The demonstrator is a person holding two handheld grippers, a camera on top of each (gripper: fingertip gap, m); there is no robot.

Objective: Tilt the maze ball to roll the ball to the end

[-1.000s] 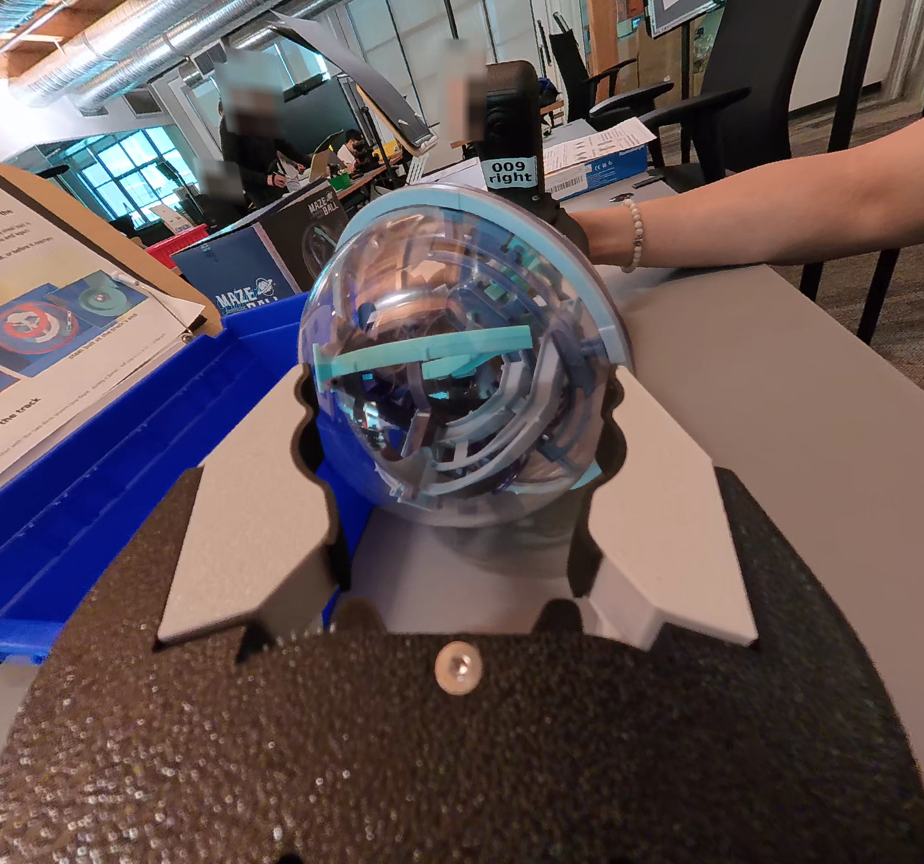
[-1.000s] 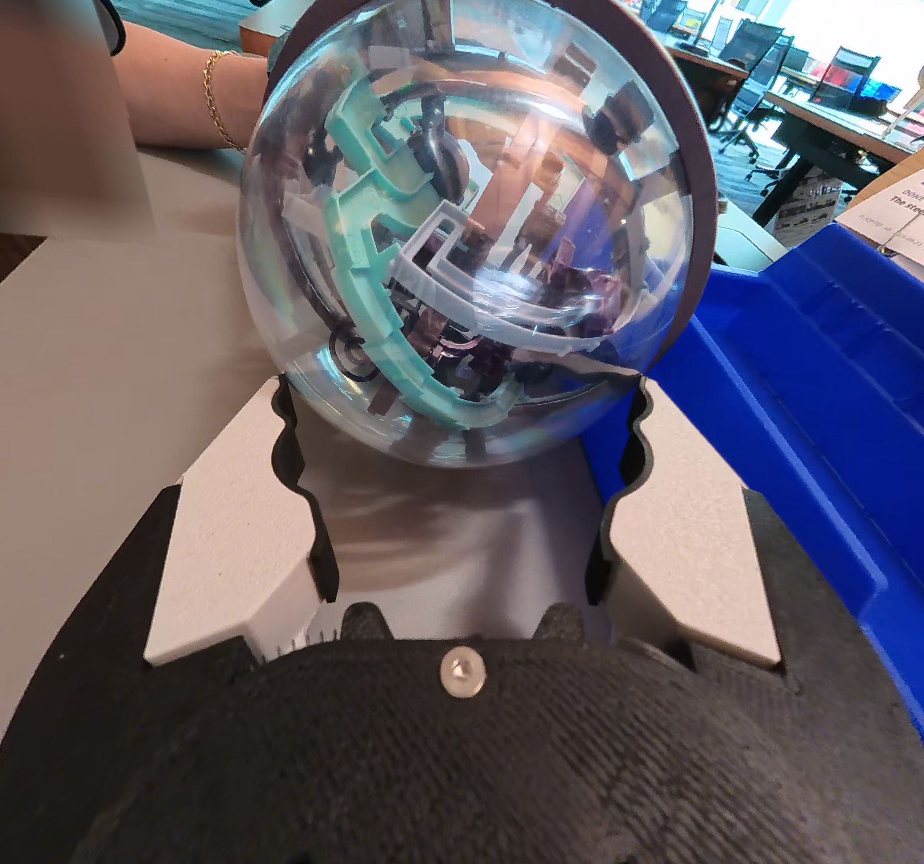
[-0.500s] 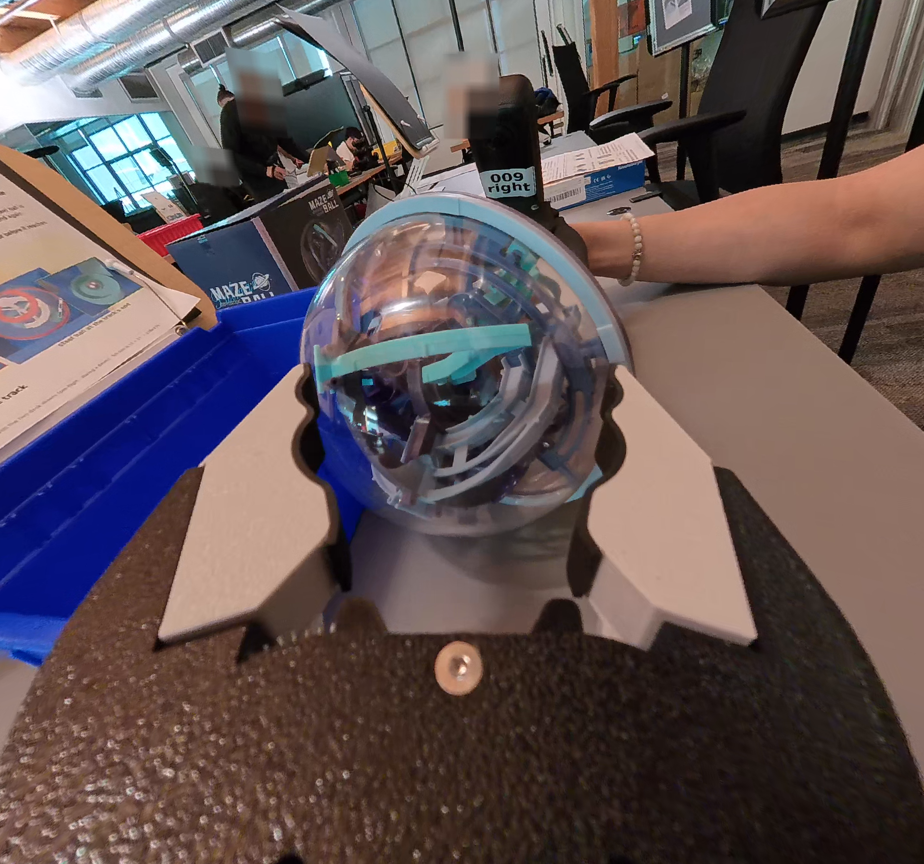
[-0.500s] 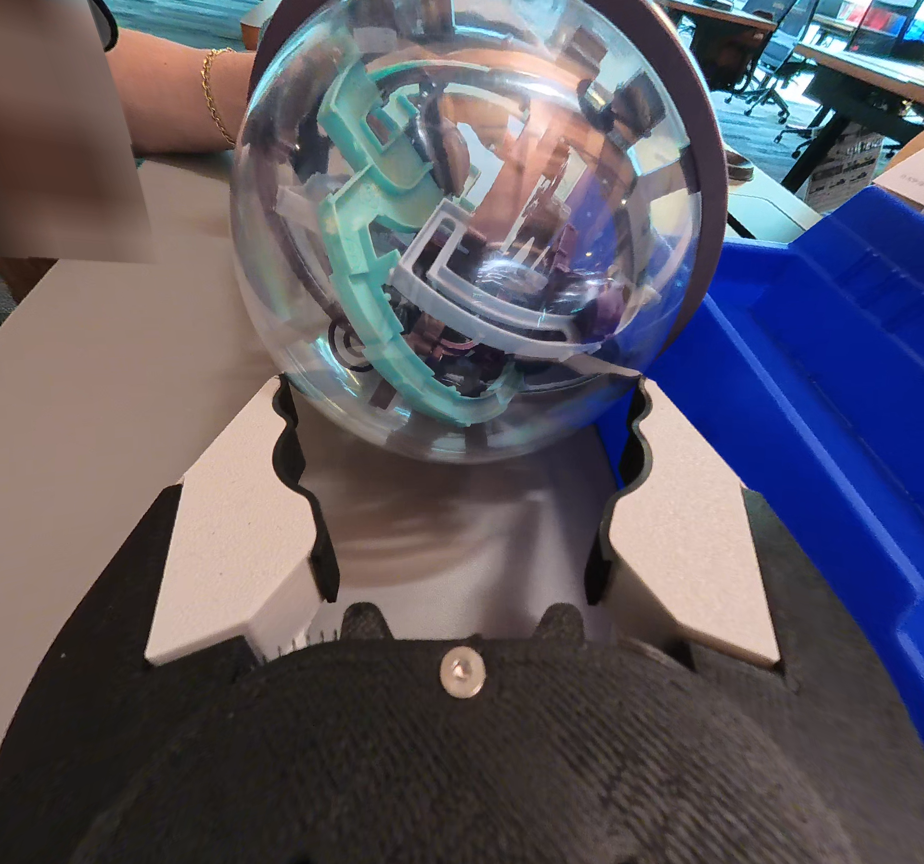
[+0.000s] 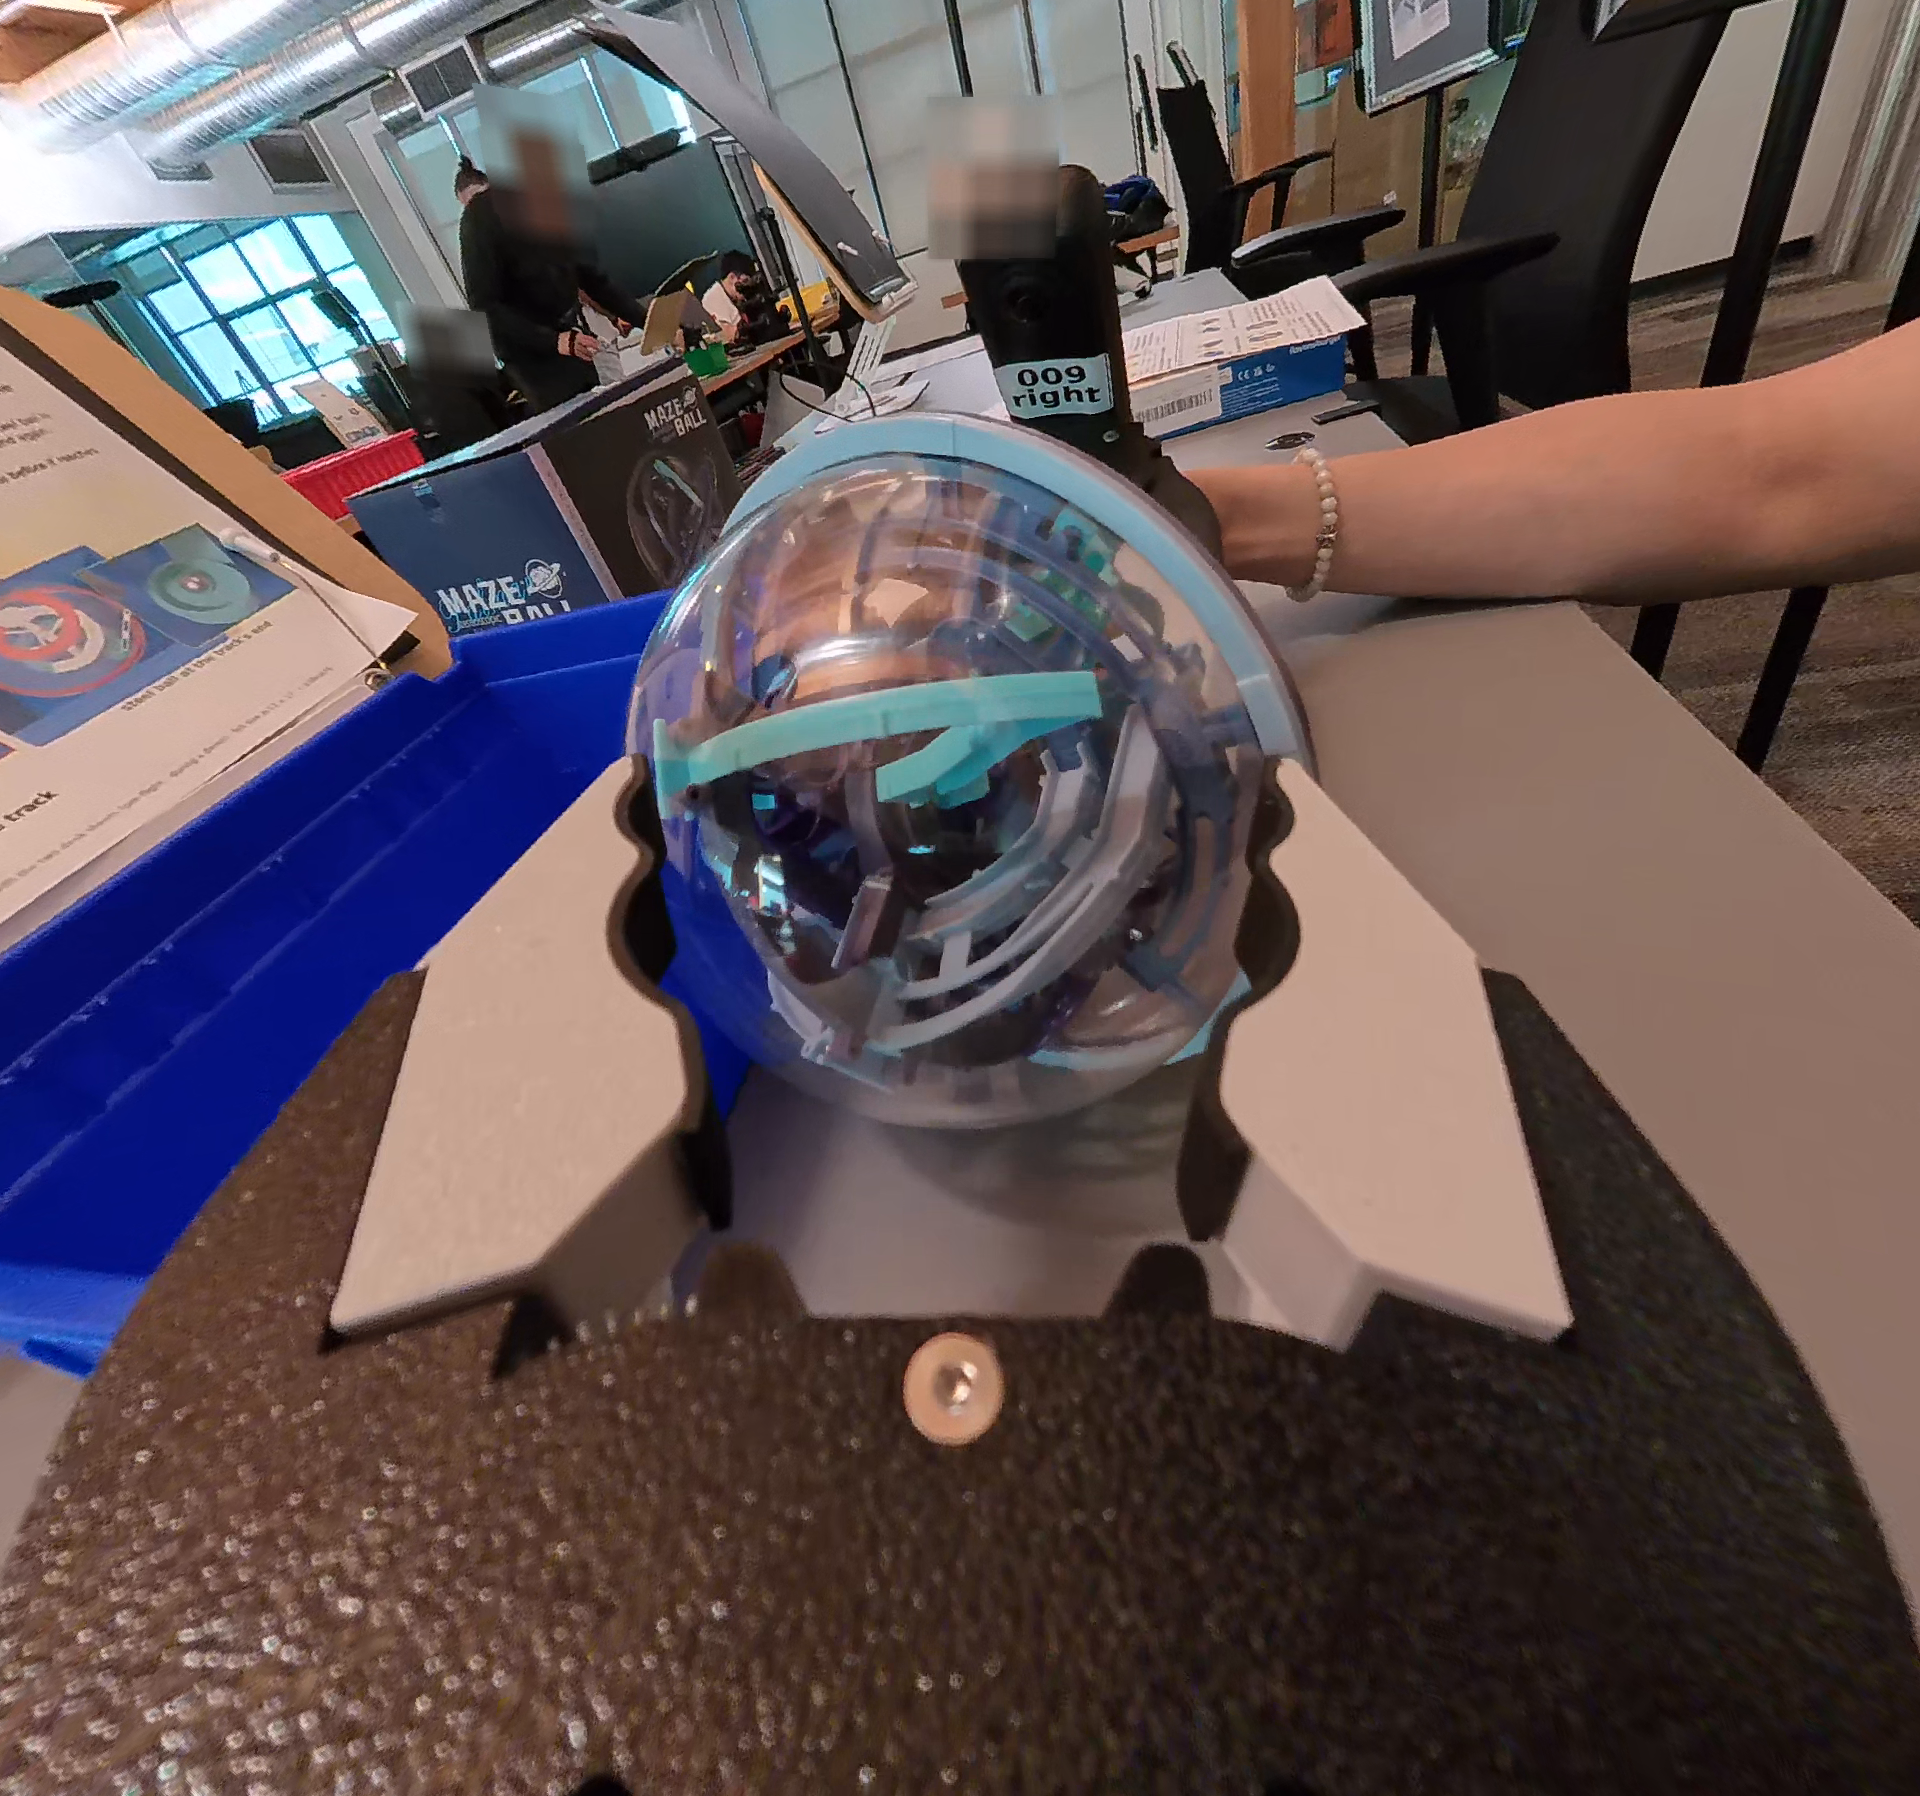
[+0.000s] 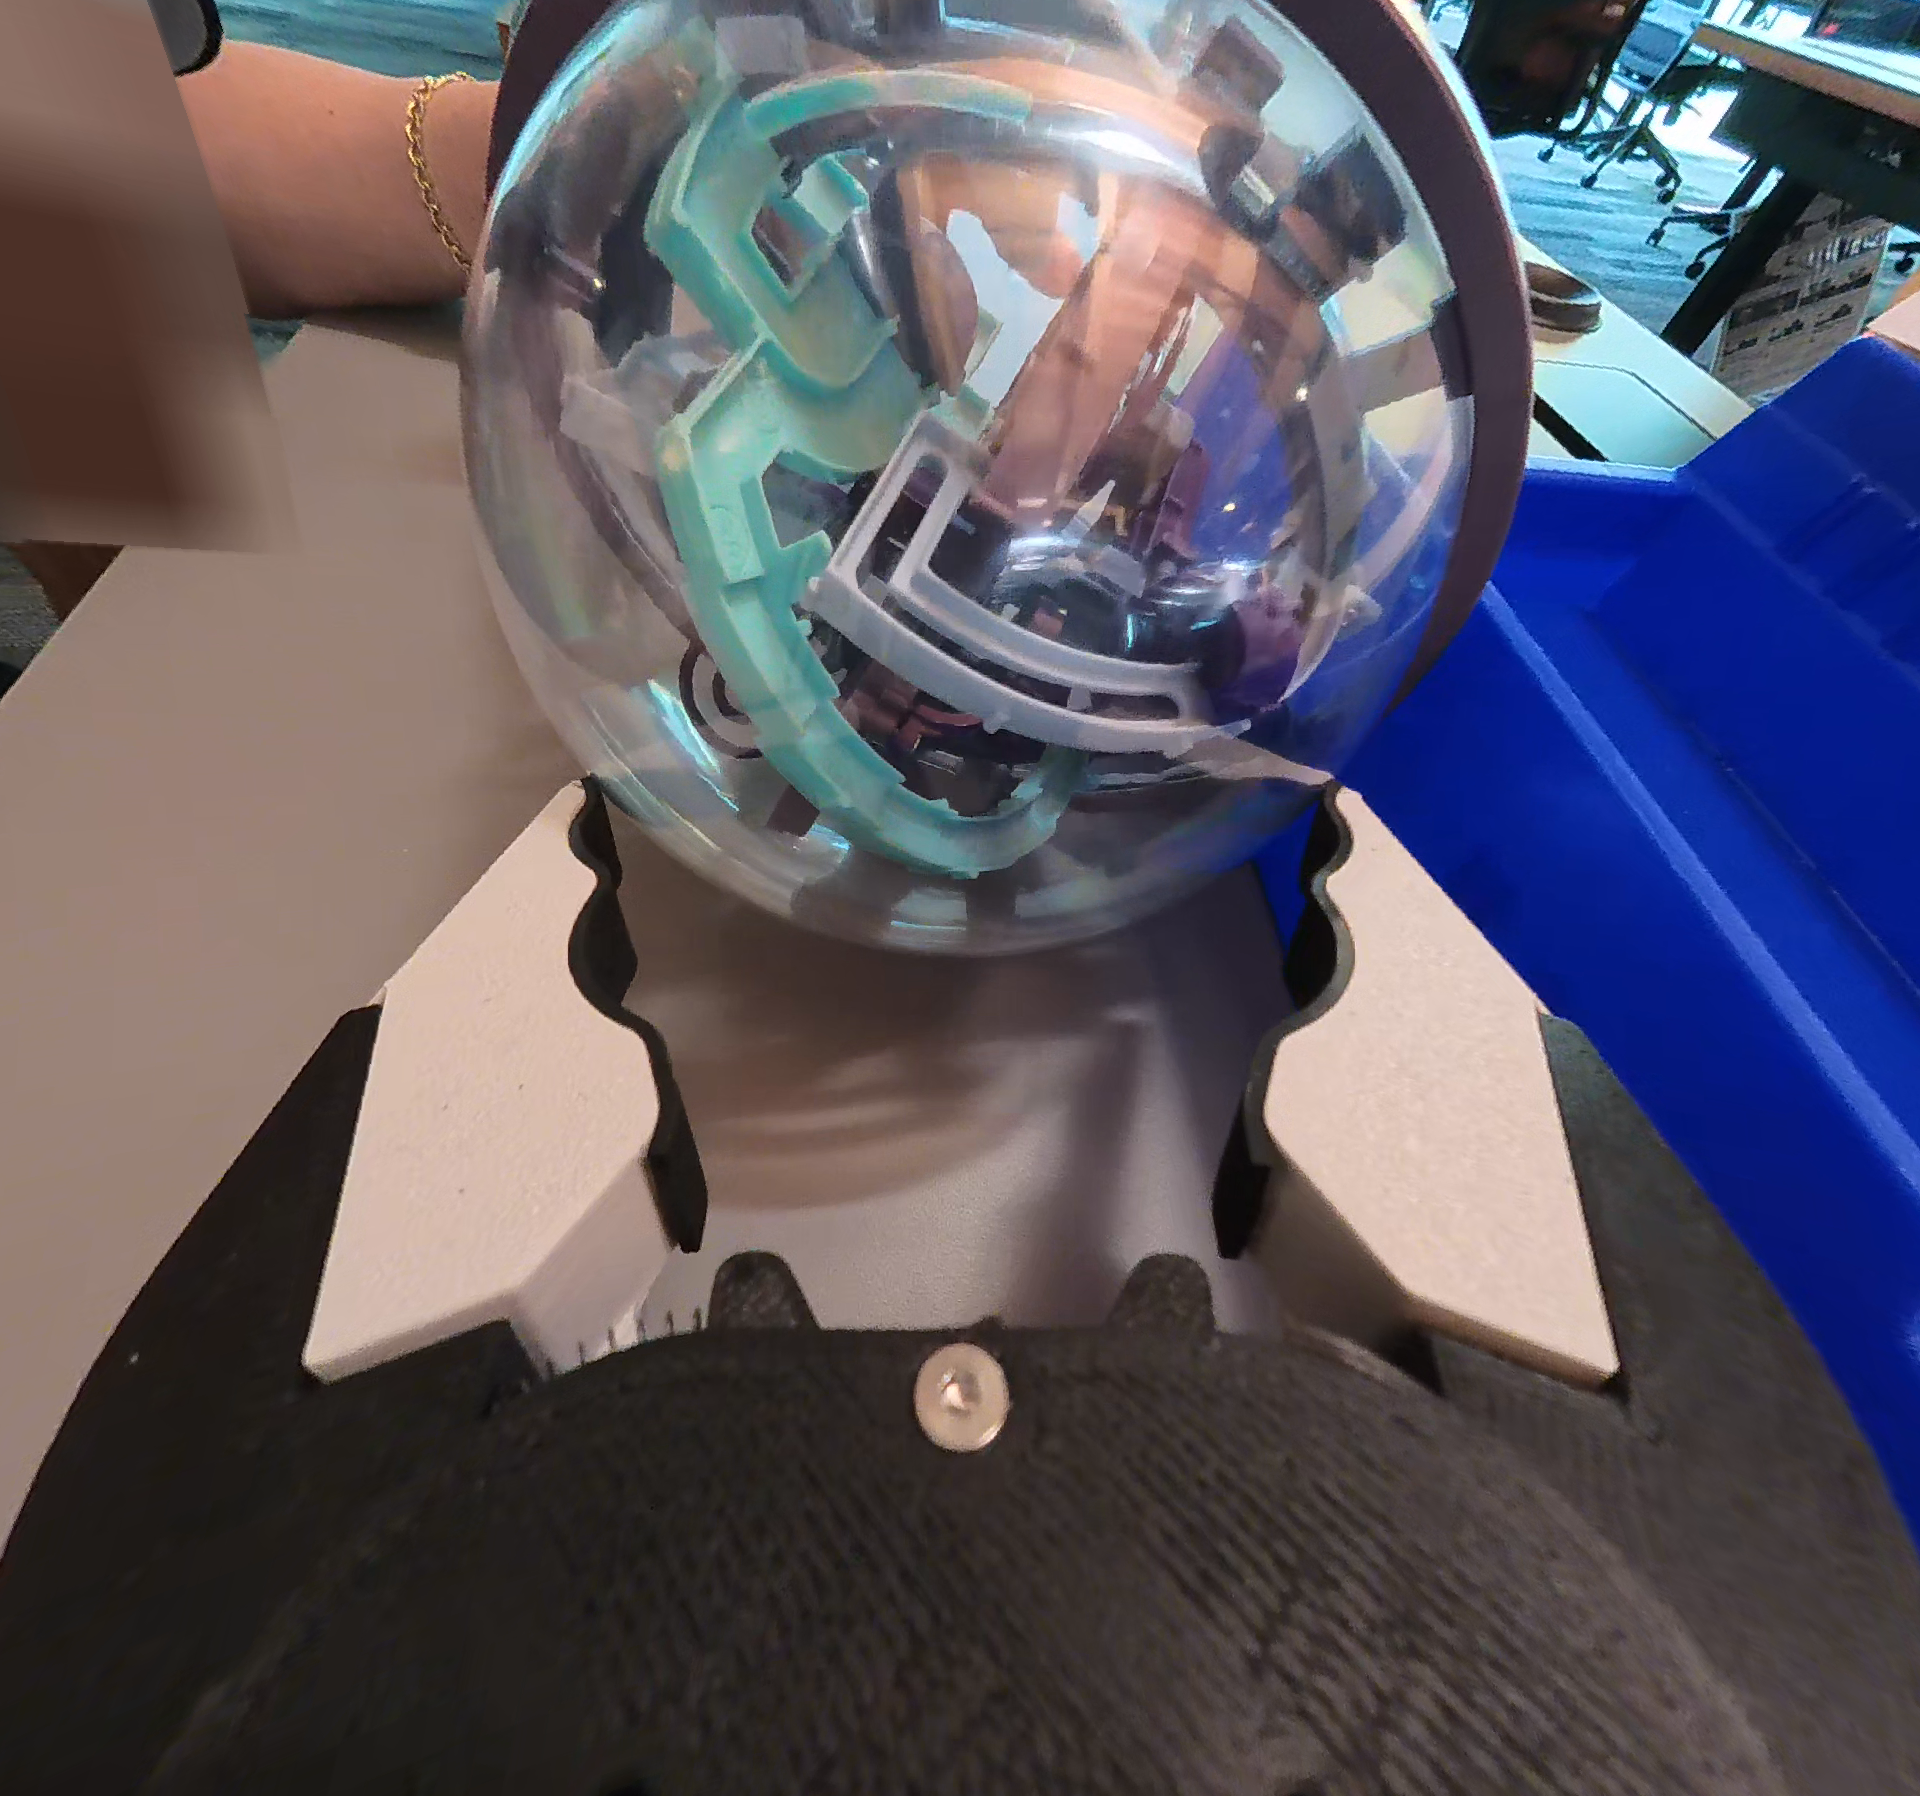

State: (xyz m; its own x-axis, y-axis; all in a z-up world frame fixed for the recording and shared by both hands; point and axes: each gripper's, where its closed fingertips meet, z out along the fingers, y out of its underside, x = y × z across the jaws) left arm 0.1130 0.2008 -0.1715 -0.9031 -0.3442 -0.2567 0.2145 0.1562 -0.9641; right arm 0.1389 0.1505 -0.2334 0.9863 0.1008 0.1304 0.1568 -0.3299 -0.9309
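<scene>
- Maze ball [image 5: 961, 811] pinched between left gripper [image 5: 956, 863] and right gripper [image 6: 956, 873], each clamped on opposite sides.
- Probably light, rigid, slippery shell; best held below the rim band.

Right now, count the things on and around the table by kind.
Maze ball: 1
Grippers: 2 (left, right)
Blue bin: 1
Maze ball box: 1
Total: 5
</scene>
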